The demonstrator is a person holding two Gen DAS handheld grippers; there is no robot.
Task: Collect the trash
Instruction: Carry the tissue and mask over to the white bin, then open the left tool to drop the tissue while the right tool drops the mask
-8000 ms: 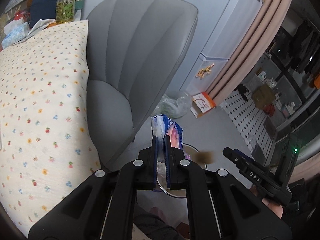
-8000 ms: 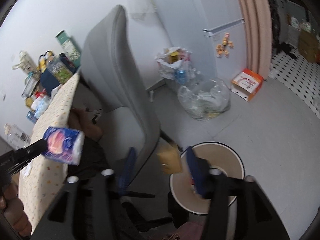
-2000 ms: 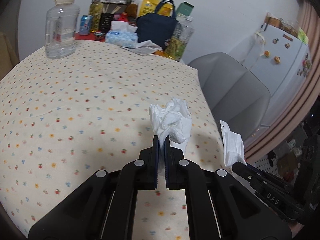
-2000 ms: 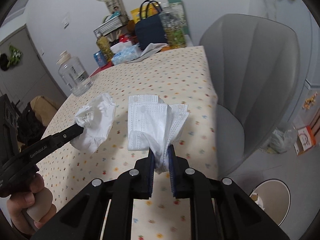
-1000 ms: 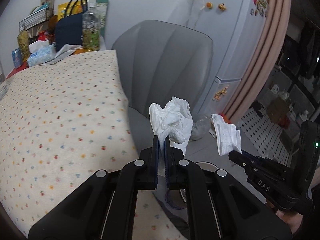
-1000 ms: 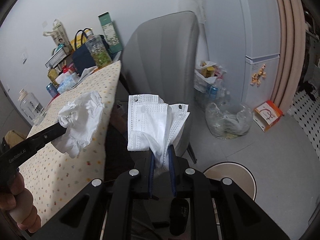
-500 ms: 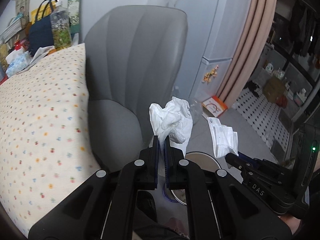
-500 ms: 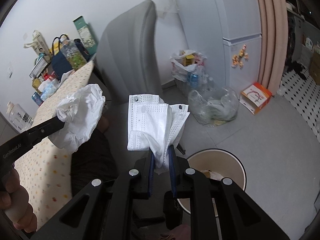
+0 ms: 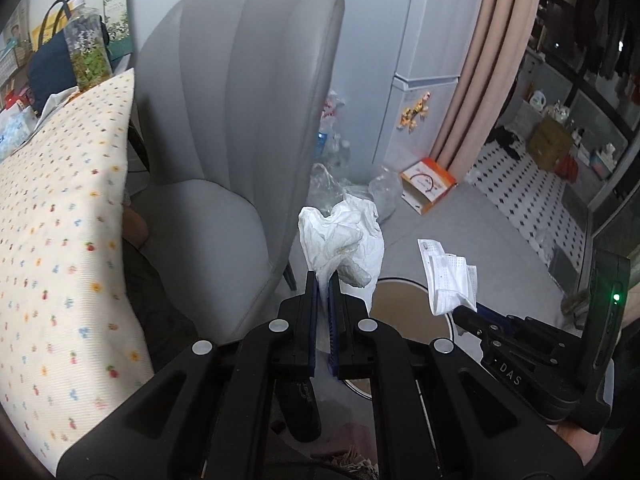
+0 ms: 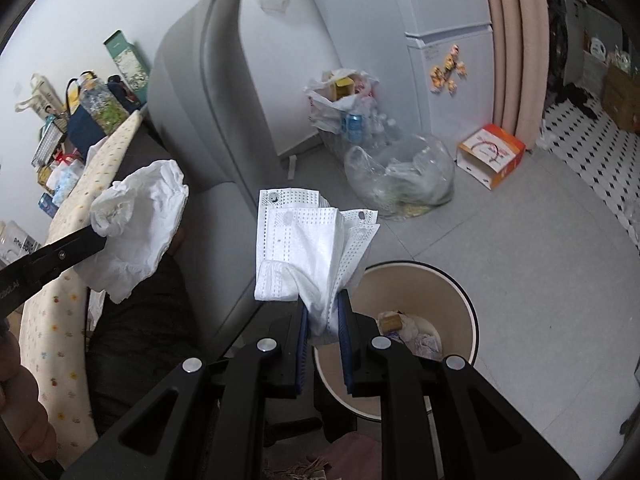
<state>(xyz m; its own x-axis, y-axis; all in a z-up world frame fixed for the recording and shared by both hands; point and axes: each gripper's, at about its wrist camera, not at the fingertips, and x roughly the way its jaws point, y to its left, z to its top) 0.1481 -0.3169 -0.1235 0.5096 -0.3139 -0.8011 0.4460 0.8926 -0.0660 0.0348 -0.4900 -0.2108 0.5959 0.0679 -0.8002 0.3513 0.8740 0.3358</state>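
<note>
Pinching a crumpled tissue [image 9: 343, 236] tight in the left tool [image 9: 323, 280], jaws fully together on its lower edge, wad standing up above the fingers. Clamping a folded face mask [image 10: 308, 248] in the right tool [image 10: 323, 312], jaws having just been easing apart a little, mask tail between the pads and looking pressed on both sides. Hovering both loads near the round bin [image 10: 460, 296] on the floor, trash already lying at its bottom. Judging the right tool nearly over the opening, the left one more over the near rim, beside the grey chair [image 9: 248, 128]. Risking a miss here: letting go of light paper from this height, drifting sideways, landing on the floor or catching the rim. Risking the mask slipping early from a loosening grip. Risking the tissue clinging to a pad, then dropping beside the chair or the table [image 9: 60, 220].
</note>
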